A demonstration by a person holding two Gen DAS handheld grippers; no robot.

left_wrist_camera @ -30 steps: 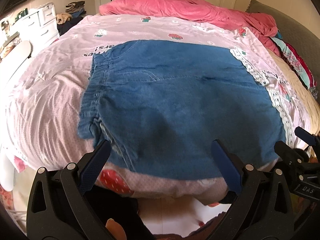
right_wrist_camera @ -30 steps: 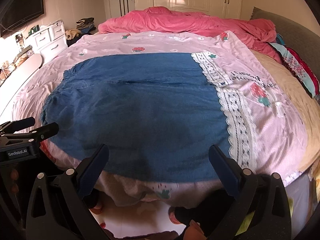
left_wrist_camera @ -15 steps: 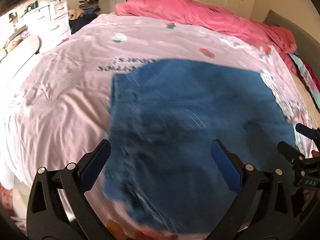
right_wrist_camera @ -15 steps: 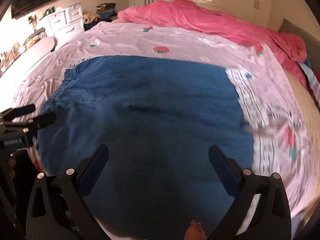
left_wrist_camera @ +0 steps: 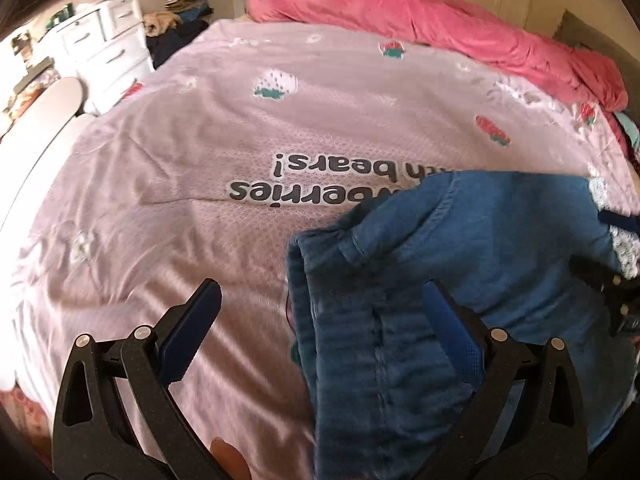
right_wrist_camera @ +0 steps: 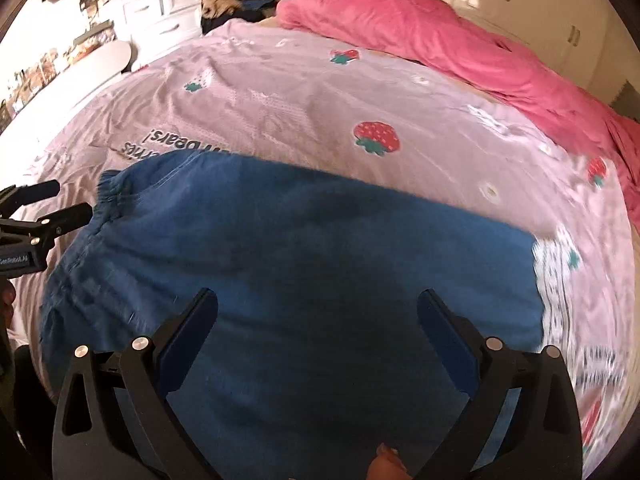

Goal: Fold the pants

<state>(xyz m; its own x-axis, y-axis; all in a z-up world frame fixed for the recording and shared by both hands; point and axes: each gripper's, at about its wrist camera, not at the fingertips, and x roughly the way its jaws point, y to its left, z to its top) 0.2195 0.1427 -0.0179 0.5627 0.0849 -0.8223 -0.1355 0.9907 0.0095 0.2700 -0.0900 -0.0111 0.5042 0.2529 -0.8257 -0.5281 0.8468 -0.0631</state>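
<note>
On the bed, we hover over blue pants.
Pants [right_wrist_camera: 300, 264] lie flat on the pink bedspread [left_wrist_camera: 200, 140], long axis left-right; left tongs [left_wrist_camera: 320, 312] spread at the waistband, right tongs [right_wrist_camera: 318, 320] spread over the middle.

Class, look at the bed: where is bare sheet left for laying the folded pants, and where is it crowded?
Bare sheet lies left of the pants, toward the white drawers, and between the pants and the pink blanket. The near right part is crowded: the pants spread under both open claws, left claw and right claw.
</note>
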